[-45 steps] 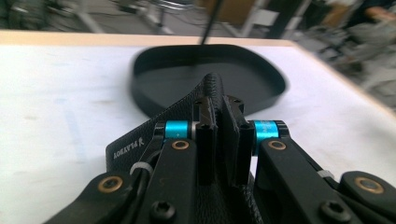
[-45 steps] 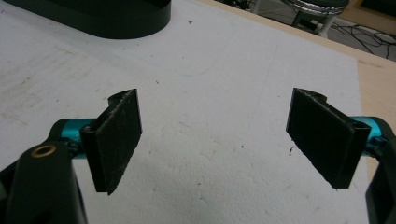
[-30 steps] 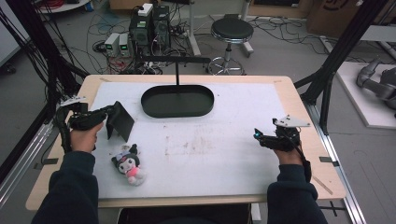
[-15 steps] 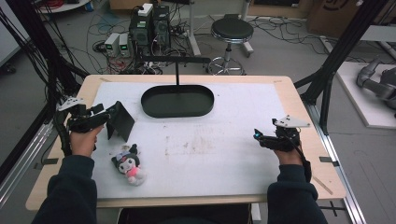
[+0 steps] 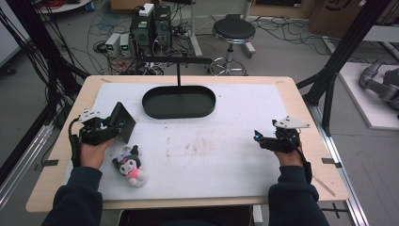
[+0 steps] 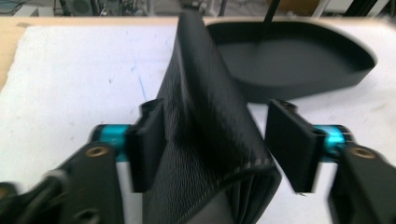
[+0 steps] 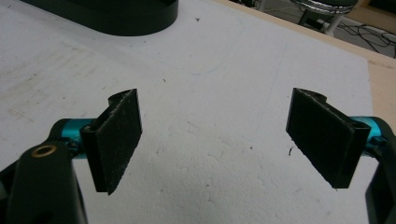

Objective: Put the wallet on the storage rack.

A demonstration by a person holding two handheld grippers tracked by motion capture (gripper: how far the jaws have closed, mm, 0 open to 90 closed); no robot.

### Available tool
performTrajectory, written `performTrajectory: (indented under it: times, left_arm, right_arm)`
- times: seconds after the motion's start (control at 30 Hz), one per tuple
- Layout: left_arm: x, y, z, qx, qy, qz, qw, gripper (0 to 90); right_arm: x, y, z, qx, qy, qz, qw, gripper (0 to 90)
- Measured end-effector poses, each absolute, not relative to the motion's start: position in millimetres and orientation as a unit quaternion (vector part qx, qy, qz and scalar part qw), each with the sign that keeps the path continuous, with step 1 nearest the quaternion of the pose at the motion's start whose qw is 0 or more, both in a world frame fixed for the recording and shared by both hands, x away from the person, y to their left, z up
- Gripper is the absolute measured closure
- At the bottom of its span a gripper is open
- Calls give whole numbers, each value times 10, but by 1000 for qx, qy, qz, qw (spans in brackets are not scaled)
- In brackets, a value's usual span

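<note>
**High view: black wallet stood between the left gripper's pads beside the oval tray**

High view places the left gripper [image 5: 114, 128] to the left of the black oval tray [image 5: 179, 101] and nearer the person, with a black folded wallet [image 5: 120, 122] standing between its pads. In the left gripper view, the wallet [image 6: 205, 140] is seen upright on its folded edge; the left pad lies against it, while a gap is left before the right pad [image 6: 292, 140]. The jaws have just been closing around it, so the wallet is bracketed but not pinched. A plush doll [image 5: 130, 165] is found on the white tabletop [image 5: 221, 155] further from the tray, just beside the left hand. The right gripper [image 5: 258, 138] is held to the right of the tray and nearer the person, well apart from it; in the right gripper view its pads [image 7: 116, 140] stand wide over bare mat, released.
</note>
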State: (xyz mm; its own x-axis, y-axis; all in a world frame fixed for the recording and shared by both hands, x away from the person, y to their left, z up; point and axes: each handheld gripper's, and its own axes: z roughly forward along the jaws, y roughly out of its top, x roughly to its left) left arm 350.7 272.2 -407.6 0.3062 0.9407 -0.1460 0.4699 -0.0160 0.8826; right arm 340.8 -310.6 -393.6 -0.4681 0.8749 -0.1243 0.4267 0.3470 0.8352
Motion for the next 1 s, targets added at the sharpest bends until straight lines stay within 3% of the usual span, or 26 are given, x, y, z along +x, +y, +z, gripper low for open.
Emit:
performTrajectory:
  times: [0.03, 0.07, 0.1, 0.13, 0.17, 0.53, 1.0]
  left_arm:
    - [3499, 2716, -4083, 666, 532, 261, 452, 538]
    - [3495, 2719, -4081, 664, 536, 263, 450, 538]
    - [3489, 2727, -4073, 661, 540, 263, 450, 652]
    - [3480, 2726, -4064, 658, 540, 268, 451, 652]
    - [3472, 2732, -4049, 658, 537, 274, 451, 749]
    - [3591, 2678, -3644, 648, 505, 265, 505, 760]
    - [3982, 2312, -3365, 687, 421, 269, 528, 761]
  right_arm:
    - [3408, -3108, -3936, 426, 765, 384, 293, 184]
    - [3408, -3108, -3936, 426, 765, 384, 293, 184]
    - [3405, -3115, -3934, 427, 764, 386, 293, 185]
    - [3405, -3115, -3934, 427, 764, 386, 293, 185]
    - [3403, -3121, -3933, 426, 764, 385, 294, 184]
    - [3399, -3138, -3917, 427, 762, 388, 296, 185]
    - [3406, -3184, -3905, 433, 754, 396, 294, 185]
